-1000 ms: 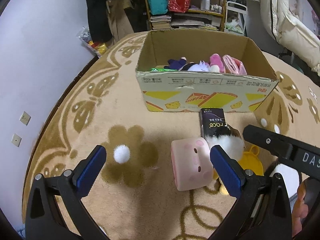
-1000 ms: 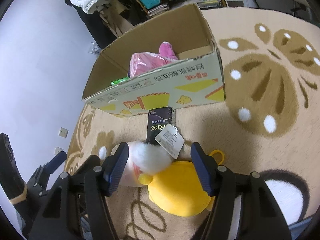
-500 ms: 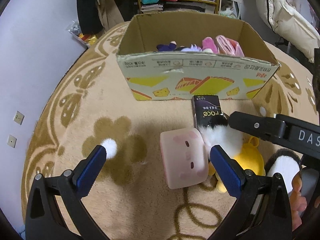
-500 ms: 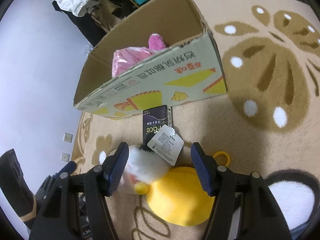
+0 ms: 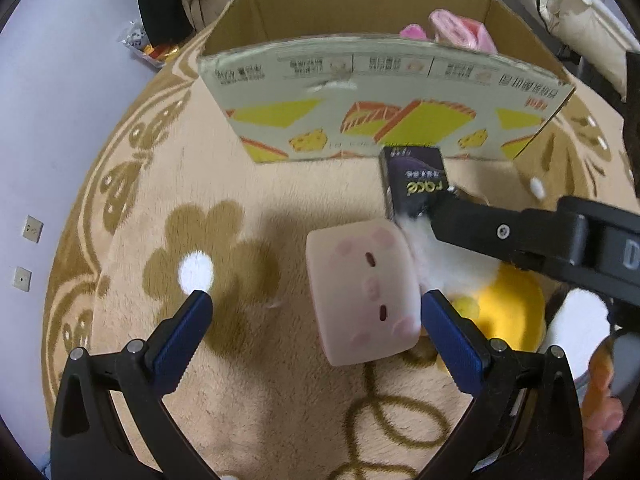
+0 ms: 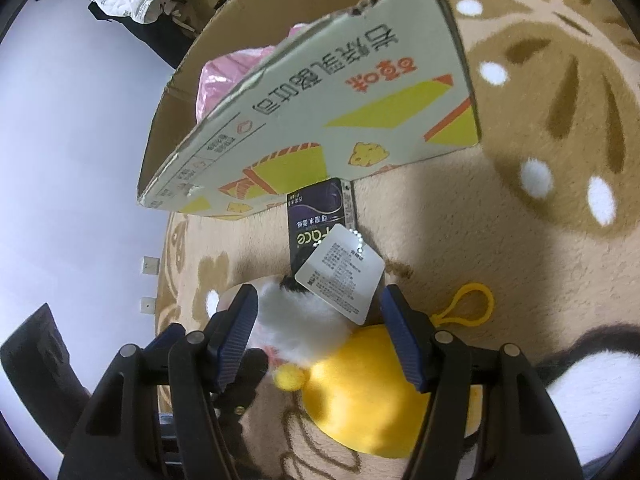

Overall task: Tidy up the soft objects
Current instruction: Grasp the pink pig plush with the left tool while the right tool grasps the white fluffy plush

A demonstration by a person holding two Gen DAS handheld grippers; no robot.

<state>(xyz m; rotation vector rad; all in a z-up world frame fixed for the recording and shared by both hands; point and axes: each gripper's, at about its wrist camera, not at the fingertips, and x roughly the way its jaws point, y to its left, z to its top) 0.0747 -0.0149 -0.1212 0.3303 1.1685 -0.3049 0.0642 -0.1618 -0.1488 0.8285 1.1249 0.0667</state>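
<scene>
A pink cube plush (image 5: 362, 292) with a small face lies on the beige rug. It sits between the fingers of my open left gripper (image 5: 316, 308), close to the right finger. Just to its right lie a white fluffy plush (image 5: 436, 260) and a yellow plush (image 5: 508, 308). My right gripper (image 6: 320, 304) stands open astride the white fluffy plush (image 6: 304, 324), whose paper tag (image 6: 340, 276) lies between the fingers. The yellow plush (image 6: 372, 400) lies under that gripper's right finger. The cardboard box (image 5: 360, 112) holds pink soft items (image 5: 460, 32).
A dark small carton (image 5: 414, 184) lies flat against the cardboard box's front wall (image 6: 320, 112). The yellow plush's loop (image 6: 472, 304) rests on the rug. A pale wall with sockets (image 5: 32, 228) runs along the left. Shelves and hanging clothes stand behind the box.
Both grippers have sunk toward the rug and tilted down. The pink cube and the white plush now sit lower between the fingers. Neither gripper's opening has altered.
</scene>
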